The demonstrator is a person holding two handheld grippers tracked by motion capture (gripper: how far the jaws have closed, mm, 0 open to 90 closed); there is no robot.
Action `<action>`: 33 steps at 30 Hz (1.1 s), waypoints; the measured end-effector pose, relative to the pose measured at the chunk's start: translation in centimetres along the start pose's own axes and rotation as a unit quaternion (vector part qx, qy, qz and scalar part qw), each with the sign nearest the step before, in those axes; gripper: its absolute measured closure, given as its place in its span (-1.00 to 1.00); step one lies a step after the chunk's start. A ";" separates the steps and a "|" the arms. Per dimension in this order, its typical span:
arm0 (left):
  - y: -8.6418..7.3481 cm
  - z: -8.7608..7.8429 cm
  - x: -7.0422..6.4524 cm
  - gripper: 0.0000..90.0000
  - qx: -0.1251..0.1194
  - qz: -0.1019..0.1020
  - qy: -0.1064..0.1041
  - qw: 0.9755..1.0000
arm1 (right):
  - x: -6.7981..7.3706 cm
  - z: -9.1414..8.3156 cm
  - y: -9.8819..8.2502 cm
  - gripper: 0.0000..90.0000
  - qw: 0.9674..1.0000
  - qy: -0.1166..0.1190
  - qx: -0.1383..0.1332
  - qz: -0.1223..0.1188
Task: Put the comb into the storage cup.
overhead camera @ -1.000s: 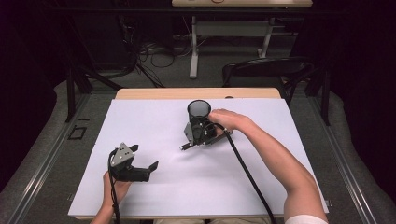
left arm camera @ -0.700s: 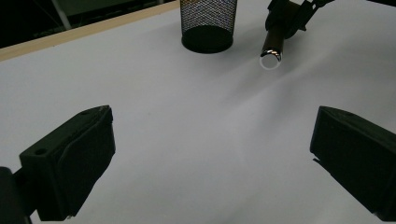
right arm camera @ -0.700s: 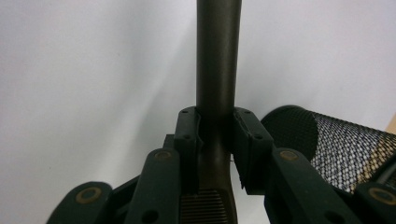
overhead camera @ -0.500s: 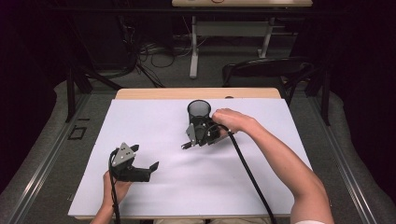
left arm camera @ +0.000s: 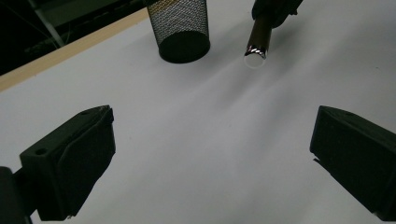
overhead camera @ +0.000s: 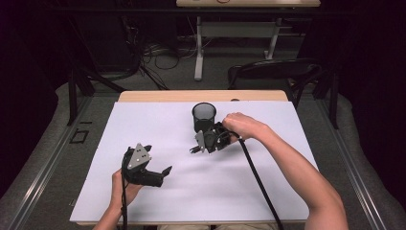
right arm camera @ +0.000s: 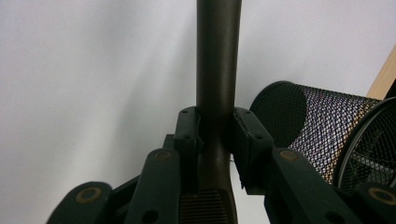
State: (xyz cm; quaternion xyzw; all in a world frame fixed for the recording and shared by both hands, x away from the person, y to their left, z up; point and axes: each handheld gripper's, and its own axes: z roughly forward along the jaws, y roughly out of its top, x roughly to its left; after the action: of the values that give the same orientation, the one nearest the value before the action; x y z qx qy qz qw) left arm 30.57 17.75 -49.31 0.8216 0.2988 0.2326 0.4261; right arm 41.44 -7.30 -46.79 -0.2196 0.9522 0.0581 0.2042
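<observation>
A black mesh pen cup (overhead camera: 204, 115) stands upright on the white sheet, near the table's far edge. My right gripper (overhead camera: 197, 148) hovers just in front of it, shut on a dark cylindrical pen (right arm camera: 218, 56) that points away from the cup. In the left gripper view the pen (left arm camera: 259, 37) hangs tilted above the sheet with a shiny ringed end, right of the cup (left arm camera: 180, 25). The cup (right arm camera: 322, 130) lies close on the right in the right gripper view. My left gripper (overhead camera: 160, 175) is open at the front left, its jaws wide apart over bare sheet (left arm camera: 210, 158).
A white sheet (overhead camera: 287, 191) covers most of the wooden table (overhead camera: 158, 96). A dark chair (overhead camera: 273, 72) stands beyond the far edge, with a desk frame and cables behind it. Each gripper trails a black cable toward the near edge.
Both hands have lifted a little. The right gripper, still shut on the pen, has drifted slightly to the right beside the cup. The left gripper has also edged right.
</observation>
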 end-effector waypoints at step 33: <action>5.1 5.2 -2.6 -0.34 0.063 0.095 -0.041 0.993 | 1.2 -1.7 2.3 0.62 0.998 -0.051 -0.012 -0.031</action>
State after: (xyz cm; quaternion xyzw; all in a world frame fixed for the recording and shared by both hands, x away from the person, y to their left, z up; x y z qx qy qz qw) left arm 33.56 10.67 -48.12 0.8801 0.2159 0.2191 0.3617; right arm 38.78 -6.03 -45.68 -0.2486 0.9325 0.0740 0.2515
